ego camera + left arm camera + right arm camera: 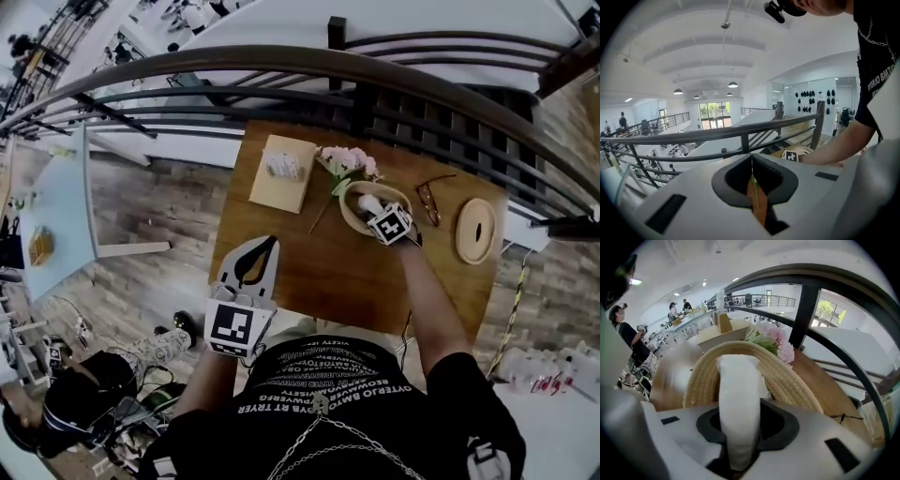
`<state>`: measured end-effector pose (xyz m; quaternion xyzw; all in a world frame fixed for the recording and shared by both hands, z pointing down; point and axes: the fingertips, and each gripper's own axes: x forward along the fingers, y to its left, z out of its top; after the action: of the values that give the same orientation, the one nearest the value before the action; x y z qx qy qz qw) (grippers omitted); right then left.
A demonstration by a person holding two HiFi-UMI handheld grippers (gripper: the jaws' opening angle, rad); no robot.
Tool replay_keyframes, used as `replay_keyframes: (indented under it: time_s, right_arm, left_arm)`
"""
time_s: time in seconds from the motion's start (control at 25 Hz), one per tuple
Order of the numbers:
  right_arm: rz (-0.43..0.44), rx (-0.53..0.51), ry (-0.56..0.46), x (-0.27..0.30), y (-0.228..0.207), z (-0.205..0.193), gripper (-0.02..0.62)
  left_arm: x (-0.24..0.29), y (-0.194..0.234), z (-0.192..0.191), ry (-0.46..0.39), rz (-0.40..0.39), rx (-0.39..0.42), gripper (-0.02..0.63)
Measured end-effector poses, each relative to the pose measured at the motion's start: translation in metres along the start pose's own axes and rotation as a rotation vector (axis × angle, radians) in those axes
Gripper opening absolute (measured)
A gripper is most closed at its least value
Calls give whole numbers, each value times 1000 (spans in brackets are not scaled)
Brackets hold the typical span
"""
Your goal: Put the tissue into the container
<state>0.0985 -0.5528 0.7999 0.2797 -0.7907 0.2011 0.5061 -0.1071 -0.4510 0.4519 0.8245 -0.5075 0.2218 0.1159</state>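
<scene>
Soft white tissue (738, 394) sits pinched partway along its length in the right gripper (739, 427), jaws part-closed on it, with its free end over the woven container (792, 378). It looks light, limp and crushable, so a gentle mid-body pinch suits. Flowers (776, 341) lie just beside the container. The left gripper (751, 161), jaws together and empty, hangs well apart from it.

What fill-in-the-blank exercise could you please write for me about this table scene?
1. The right claw is shut on a ____ tissue over the woven basket.
2. The flowers beside the basket are ____.
3. The left claw has its jaws ____, with nothing between them.
Missing words: white; pink; shut.
</scene>
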Motion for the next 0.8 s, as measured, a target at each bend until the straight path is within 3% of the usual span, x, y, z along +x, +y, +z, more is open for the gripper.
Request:
replay_keyframes:
  time_s: [0.04,0.2,0.36,0.52,0.56,0.6,0.72,0.8]
  right_arm:
    - [9,13,-3,1,-1,2,139]
    - [50,92,-122,-20,6,16,320]
    - [-17,70,-219,-75,16,16,348]
    - [-174,67,-307,-145,24,17,345]
    - [-207,86,-344,-166,28,15,336]
    - [-240,110,-390,-189,32,13,277]
    - [-349,174,-557,-264,52,4,24]
    - [-401,184,-673,-309,75,4,15]
  left_arm:
    - [-1,1,0,-2,3,1,29]
    - [-14,0,7,-33,4,17,29]
    - [-39,-4,10,-73,-15,36,29]
    - [-65,1,12,-121,-33,54,29]
    - [-71,1,13,-135,-36,60,29]
    - [-78,-1,15,-148,-38,66,29]
    - [-100,-7,17,-181,-37,83,29]
    - [-112,-4,16,-204,-34,86,29]
